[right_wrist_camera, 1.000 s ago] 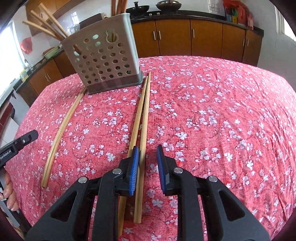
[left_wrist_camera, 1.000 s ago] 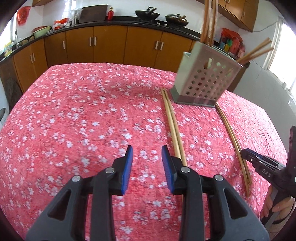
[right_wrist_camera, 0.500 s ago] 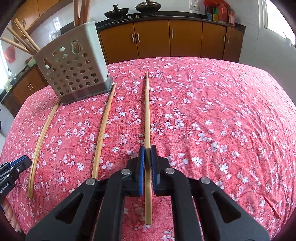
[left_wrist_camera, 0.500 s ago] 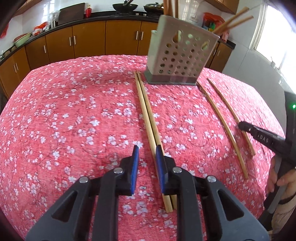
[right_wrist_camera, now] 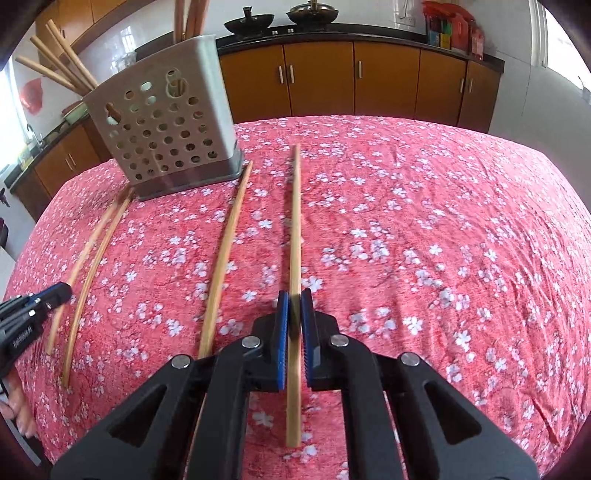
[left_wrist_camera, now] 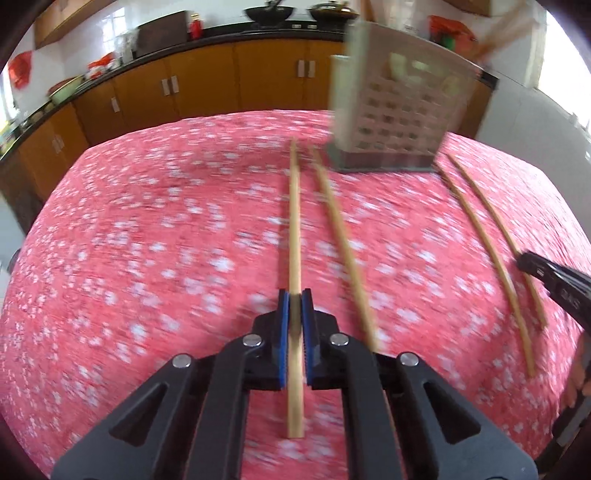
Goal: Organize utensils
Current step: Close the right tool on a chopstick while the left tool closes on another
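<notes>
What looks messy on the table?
Chopsticks lie loose on the cloth beside the holder, not standing inside it like the others. The right gripper and left gripper each pinch one chopstick.

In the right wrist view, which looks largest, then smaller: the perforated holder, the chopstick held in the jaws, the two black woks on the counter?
1. Perforated holder.
2. Held chopstick: longer in the picture but thin, and near the camera, so its rank against the holder is unsure.
3. Two woks, far off; they look alike in size.

Left gripper [left_wrist_camera: 294, 295], right gripper [right_wrist_camera: 294, 295]: black frames, blue pads, silver screws.
</notes>
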